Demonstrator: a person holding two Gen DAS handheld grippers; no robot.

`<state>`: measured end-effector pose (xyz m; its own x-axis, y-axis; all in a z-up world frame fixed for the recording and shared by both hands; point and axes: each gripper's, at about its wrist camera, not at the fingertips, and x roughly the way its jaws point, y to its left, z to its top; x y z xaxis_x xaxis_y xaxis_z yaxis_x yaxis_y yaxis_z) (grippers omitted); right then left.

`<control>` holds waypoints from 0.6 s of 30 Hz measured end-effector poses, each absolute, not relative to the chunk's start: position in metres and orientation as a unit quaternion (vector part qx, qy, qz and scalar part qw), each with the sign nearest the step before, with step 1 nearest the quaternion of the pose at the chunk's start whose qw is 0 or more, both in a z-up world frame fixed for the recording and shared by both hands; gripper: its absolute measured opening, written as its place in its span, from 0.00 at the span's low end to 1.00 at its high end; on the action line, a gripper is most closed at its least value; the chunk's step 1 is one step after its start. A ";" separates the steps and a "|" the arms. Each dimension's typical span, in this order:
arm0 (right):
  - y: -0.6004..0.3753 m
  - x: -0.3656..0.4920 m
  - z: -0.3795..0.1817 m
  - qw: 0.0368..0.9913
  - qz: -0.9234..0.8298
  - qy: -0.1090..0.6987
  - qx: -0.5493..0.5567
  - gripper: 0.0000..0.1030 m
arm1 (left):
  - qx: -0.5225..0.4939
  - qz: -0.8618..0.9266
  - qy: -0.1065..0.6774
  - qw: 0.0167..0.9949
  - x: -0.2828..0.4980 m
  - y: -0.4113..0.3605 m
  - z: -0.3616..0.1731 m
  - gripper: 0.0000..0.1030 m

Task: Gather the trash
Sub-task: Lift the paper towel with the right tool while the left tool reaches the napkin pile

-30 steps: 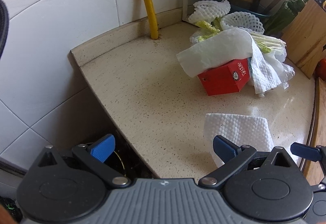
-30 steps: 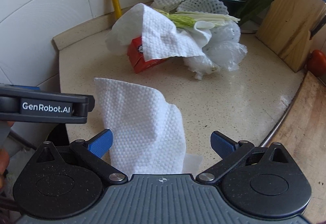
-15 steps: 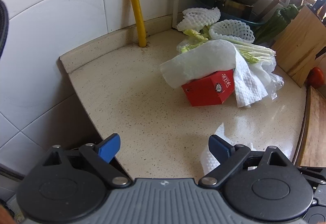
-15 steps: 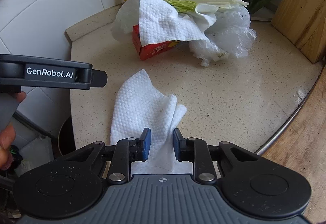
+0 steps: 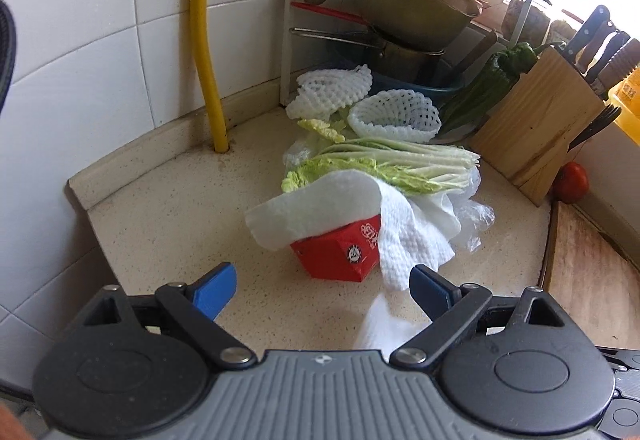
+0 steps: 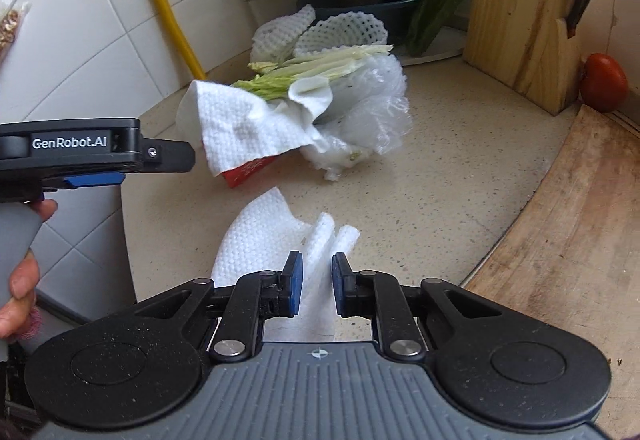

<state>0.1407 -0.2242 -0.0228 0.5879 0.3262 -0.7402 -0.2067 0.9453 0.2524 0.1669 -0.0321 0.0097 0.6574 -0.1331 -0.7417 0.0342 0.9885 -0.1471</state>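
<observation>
My right gripper (image 6: 315, 286) is shut on a white paper towel (image 6: 264, 240), bunched between its blue pads and lifted off the counter; the towel also shows in the left wrist view (image 5: 384, 324). My left gripper (image 5: 322, 290) is open and empty, just short of a red carton (image 5: 340, 254). A second paper towel (image 5: 320, 208) drapes over the carton. Behind lie cabbage leaves (image 5: 392, 164), clear plastic (image 5: 472, 212) and white foam fruit nets (image 5: 394, 114). The left gripper shows at the left of the right wrist view (image 6: 92, 156).
A yellow pipe (image 5: 200, 40) runs up the tiled wall. A dish rack with pots (image 5: 400, 20) stands at the back. A wooden knife block (image 5: 540, 128), a tomato (image 5: 574, 180) and a wooden cutting board (image 5: 588, 272) are on the right. The counter edge (image 5: 104, 240) drops off at left.
My right gripper shut on the loose paper towel and lifted it, bunching it. My left gripper stayed open and moved closer to the red carton and trash pile.
</observation>
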 end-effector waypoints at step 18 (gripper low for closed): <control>-0.203 0.135 -0.035 0.860 0.179 0.473 0.071 0.80 | 0.114 -0.177 0.284 0.935 0.215 -0.076 0.062 0.89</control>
<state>0.1347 -0.2026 -0.0354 0.4894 0.3745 -0.7876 -0.2397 0.9261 0.2913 0.2155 -0.0759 0.0621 0.7763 -0.2664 -0.5713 0.3963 0.9111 0.1137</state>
